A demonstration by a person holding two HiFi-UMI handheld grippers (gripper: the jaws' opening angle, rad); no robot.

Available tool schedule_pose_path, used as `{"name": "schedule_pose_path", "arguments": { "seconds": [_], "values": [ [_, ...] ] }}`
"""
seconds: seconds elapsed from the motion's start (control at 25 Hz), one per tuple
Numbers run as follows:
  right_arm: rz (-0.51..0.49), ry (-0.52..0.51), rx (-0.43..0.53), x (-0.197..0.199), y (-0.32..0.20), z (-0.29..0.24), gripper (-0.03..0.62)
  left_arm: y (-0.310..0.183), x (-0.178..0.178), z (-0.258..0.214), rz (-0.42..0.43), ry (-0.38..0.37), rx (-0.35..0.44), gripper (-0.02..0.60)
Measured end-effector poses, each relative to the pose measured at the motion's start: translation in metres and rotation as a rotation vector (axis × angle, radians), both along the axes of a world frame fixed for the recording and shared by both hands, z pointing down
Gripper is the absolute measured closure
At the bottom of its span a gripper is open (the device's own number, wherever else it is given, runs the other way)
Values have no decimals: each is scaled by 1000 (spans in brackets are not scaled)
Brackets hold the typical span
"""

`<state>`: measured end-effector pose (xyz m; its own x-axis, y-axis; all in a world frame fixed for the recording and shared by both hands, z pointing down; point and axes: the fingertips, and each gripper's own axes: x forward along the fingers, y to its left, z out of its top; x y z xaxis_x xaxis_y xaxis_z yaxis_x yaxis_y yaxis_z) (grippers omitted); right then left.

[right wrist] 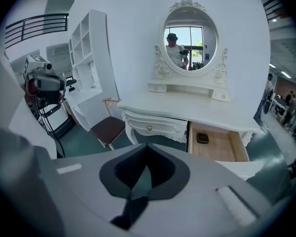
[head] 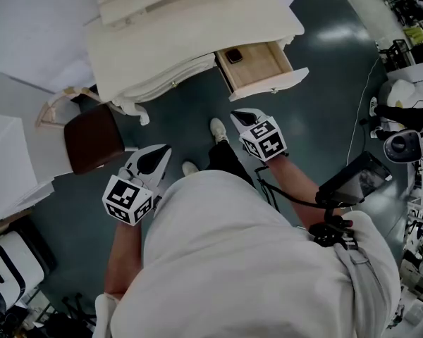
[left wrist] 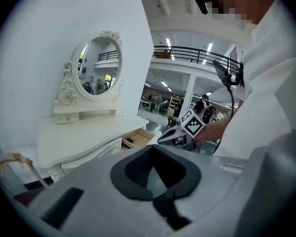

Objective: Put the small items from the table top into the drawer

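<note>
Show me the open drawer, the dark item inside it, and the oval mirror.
open drawer (right wrist: 218, 151), right gripper view, bare wooden bottom.
dark item (right wrist: 203, 138), right gripper view, its middle.
oval mirror (right wrist: 191, 42), right gripper view, the glass.

- dressing table (head: 197, 41): white paint, smooth, soft satin sheen
- drawer (head: 262, 70), inside: bare pale wood, matt
- chair seat (head: 93, 138): dark brown, smooth, leather or vinyl by the look of it
- floor (head: 324, 55): dark teal, glossy, lamps reflecting off it
- left gripper (head: 162, 152) and right gripper (head: 240, 117): matt pale plastic shells, black lining
- mirror (right wrist: 191, 41): shiny glass, carved white frame
- person's top (head: 254, 259): pale matt cloth
</note>
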<state>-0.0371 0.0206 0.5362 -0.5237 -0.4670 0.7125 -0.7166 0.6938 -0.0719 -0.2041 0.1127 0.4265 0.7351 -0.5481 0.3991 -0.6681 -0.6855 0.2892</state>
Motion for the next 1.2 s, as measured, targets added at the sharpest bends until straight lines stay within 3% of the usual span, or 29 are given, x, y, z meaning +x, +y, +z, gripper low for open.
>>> {"name": "schedule_pose_path", "arguments": {
  "seconds": [0.4,1.2],
  "values": [
    [-61,-11,28,-17,6,-9,594,8,-3,4,-23,-3,-5,580],
    [-89,-16,44,-24,13,-11,594,11,0,9,-18,-4,-27,580]
  ]
}}
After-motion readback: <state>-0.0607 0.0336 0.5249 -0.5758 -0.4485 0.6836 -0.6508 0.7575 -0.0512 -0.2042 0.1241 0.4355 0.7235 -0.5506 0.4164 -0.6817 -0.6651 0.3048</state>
